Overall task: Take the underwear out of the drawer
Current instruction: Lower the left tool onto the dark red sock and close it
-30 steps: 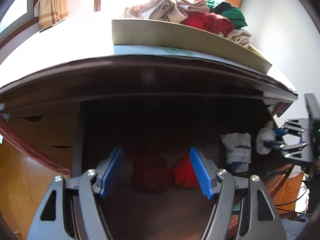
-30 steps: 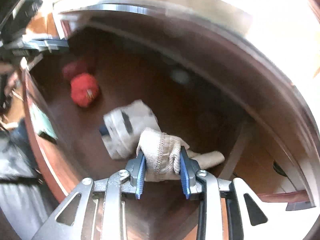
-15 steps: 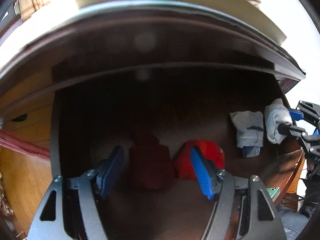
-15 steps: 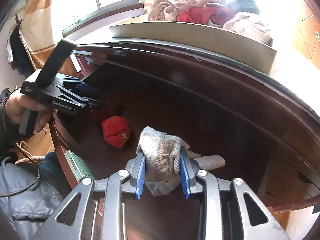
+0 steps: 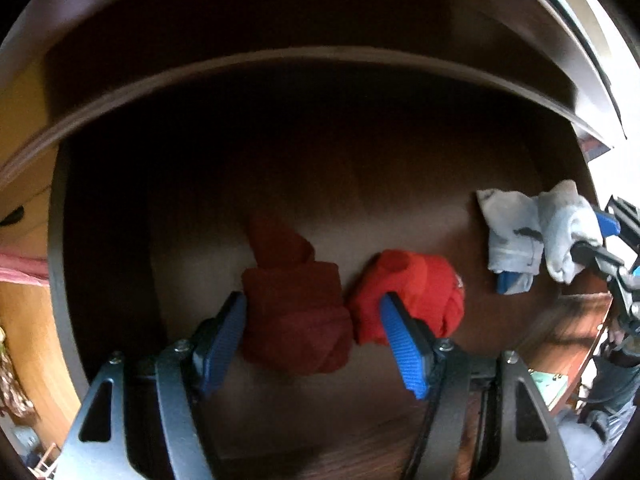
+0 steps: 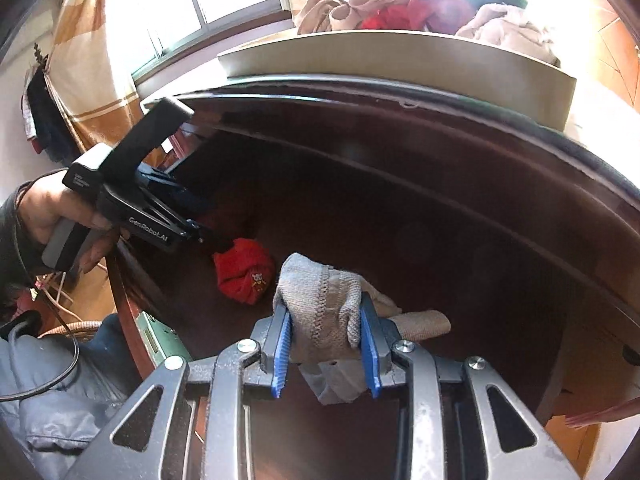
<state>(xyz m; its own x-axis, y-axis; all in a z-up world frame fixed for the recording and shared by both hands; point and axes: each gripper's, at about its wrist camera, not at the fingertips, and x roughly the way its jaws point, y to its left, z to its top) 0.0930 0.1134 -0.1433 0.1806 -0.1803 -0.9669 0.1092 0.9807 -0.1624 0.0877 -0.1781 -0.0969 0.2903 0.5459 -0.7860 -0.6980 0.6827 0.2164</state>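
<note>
The left gripper (image 5: 312,336) has been lowered into the drawer (image 5: 320,168); its jaws stand apart astride the dark red bundle (image 5: 294,312), not yet pinched. Rightward, the right gripper (image 6: 326,344) stays clamped on grey underwear (image 6: 320,304), lifted clear; extraction is judged underway.

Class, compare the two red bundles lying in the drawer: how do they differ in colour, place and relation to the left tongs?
The dark red bundle is maroon; the bright red bundle is scarlet. The dark one lies between the open left tongs; the bright one lies beside it, partly behind one finger. The bright one bears a small print; none shows on the dark one. Both are rolled cloth on the drawer floor.
</note>
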